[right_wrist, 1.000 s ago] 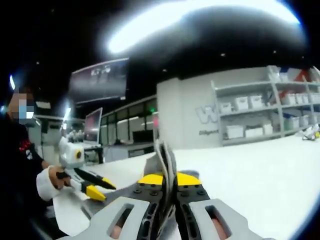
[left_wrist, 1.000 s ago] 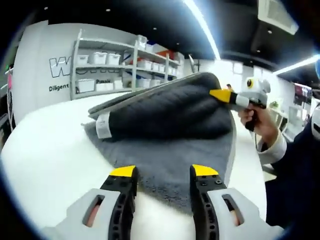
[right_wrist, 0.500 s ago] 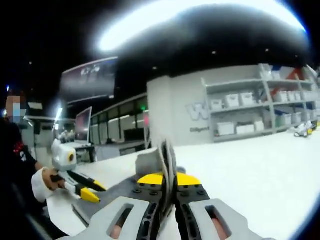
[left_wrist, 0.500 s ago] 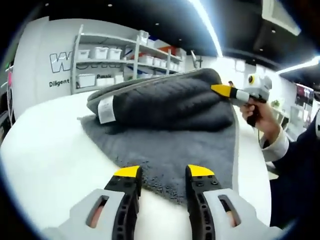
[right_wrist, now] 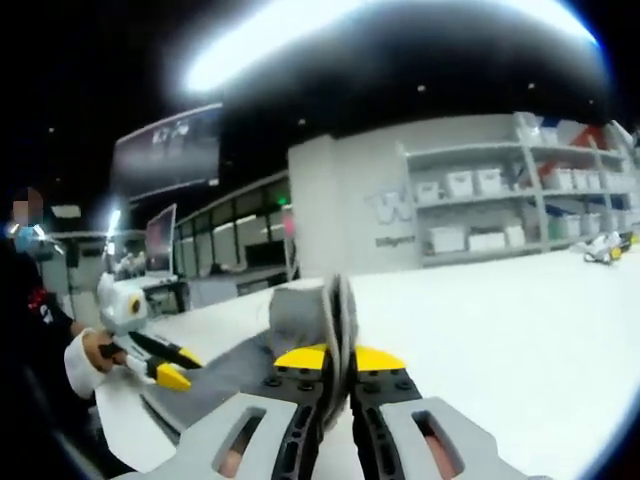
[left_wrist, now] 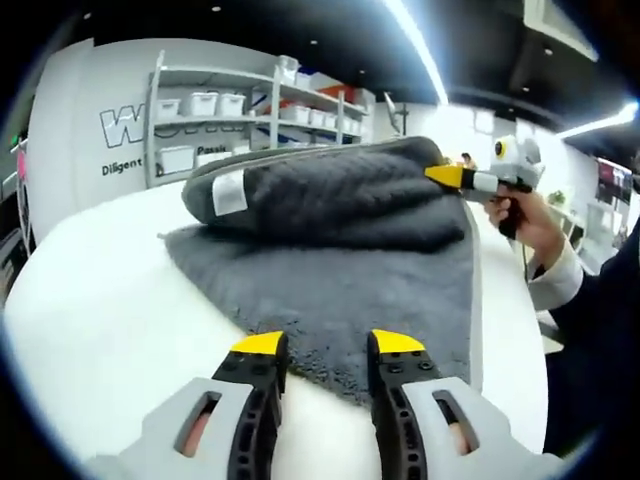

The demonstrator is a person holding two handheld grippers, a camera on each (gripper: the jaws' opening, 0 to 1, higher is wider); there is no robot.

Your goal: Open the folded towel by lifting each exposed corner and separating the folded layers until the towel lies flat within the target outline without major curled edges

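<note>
A dark grey towel (left_wrist: 340, 280) lies on the white round table (left_wrist: 90, 300). Its upper layer is lifted and rolled back toward the far side, and a white label (left_wrist: 229, 192) shows on the roll. My right gripper (left_wrist: 447, 177) is shut on that layer's edge at the right, above the table. In the right gripper view its jaws (right_wrist: 340, 358) pinch a thin upright fold of towel (right_wrist: 305, 305). My left gripper (left_wrist: 328, 345) stands open over the towel's near edge, nothing pinched. It also appears at the left, in a hand (right_wrist: 165, 372).
Shelves with white bins (left_wrist: 210, 105) stand against the far wall. A person's hand and white cuff (left_wrist: 535, 245) hold the right gripper at the table's right side. Monitors (right_wrist: 160, 240) stand behind the left hand. A small object (right_wrist: 605, 247) lies far off on the table.
The right gripper has carried the lifted layer further back, so the roll sits lower and the label has turned upward. The left gripper stays open at the near edge.
</note>
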